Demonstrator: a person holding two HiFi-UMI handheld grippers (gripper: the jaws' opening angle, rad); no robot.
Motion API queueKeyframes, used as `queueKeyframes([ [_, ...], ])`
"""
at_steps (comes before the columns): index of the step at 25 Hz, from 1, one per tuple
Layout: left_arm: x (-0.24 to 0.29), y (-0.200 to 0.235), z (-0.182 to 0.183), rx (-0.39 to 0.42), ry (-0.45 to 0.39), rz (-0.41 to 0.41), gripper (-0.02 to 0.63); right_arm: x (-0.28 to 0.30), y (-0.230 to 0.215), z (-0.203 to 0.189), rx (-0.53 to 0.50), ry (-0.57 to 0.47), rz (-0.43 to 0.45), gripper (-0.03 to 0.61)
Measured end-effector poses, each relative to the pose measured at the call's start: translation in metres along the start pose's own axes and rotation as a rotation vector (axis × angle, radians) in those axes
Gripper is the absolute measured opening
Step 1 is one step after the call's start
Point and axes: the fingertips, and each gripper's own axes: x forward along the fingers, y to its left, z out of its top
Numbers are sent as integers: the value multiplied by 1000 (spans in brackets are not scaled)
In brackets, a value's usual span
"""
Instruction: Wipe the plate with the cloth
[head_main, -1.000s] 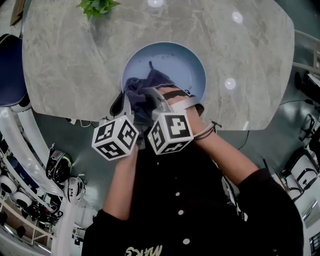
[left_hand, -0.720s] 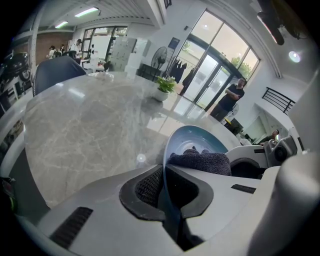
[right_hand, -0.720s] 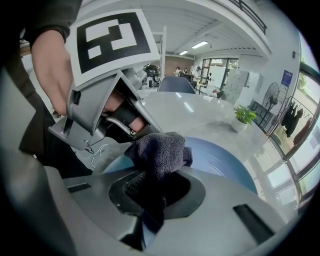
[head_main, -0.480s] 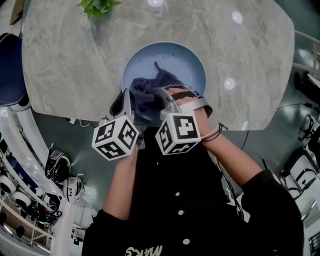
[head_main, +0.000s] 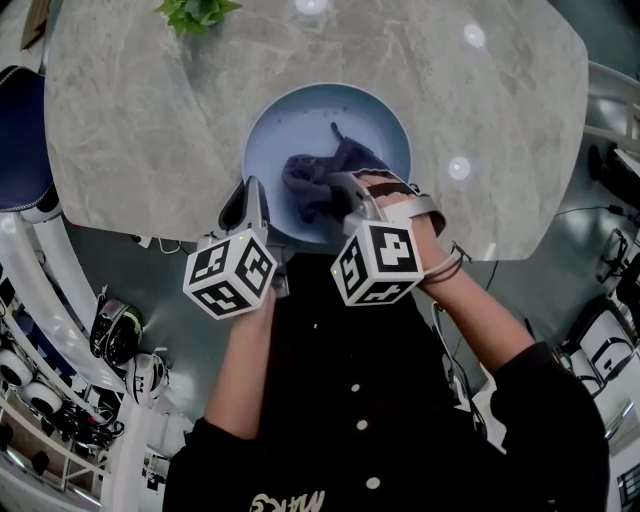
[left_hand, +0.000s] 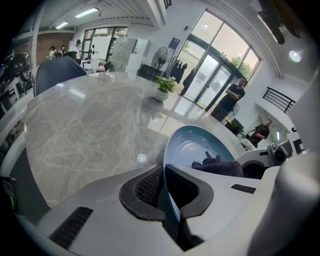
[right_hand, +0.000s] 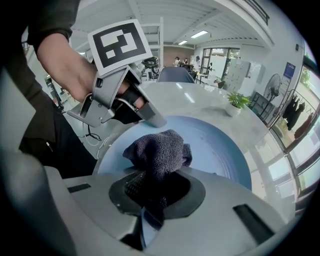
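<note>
Sitting well beyond the plate (head_main: 372, 112), a plant (head_main: 195, 12) shares the marble table (head_main: 130, 130).

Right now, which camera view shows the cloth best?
The right gripper view: the cloth sits central, clamped in the right gripper. The head view shows it bunched on the plate; the left gripper view only its top.

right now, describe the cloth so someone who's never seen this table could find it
On the grey marble table sits one pale blue round plate, at the edge nearest the person. The cloth is the dark bluish bunched rag in it, pinched by the right gripper, the only fabric on the table.
</note>
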Motion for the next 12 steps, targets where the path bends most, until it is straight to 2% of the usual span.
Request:
queueKeyframes([
  [12,-1,-1,0,1,6,-3,28,-14,2,-31,4,82,21,32],
])
